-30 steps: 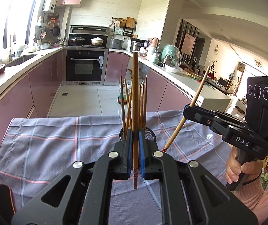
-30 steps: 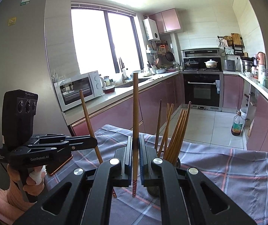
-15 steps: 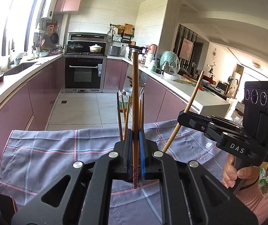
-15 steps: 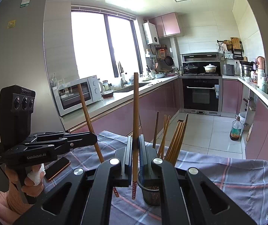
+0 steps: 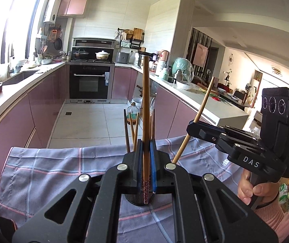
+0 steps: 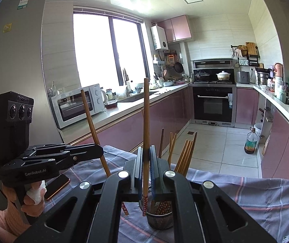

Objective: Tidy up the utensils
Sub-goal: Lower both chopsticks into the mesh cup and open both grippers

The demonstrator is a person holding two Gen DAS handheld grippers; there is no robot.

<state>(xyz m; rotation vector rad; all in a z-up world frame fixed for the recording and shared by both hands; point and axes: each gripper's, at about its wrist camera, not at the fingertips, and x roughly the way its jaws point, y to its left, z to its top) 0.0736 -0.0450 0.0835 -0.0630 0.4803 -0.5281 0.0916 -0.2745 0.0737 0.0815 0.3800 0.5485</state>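
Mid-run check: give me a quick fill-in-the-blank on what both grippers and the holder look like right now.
1. Each gripper, left and right, is shut on one ____.
2. The mesh holder stands on a plaid ____.
3. The chopsticks in the holder stand with their patterned ends pointing ____.
4. Beside the left hand, a ____ lies on the cloth.

Missing words: chopstick; cloth; down; phone

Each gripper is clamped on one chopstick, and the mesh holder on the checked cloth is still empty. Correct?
Not quite. The mesh holder already has several chopsticks standing in it, as the right wrist view shows. The left gripper and right gripper do each clamp one chopstick.
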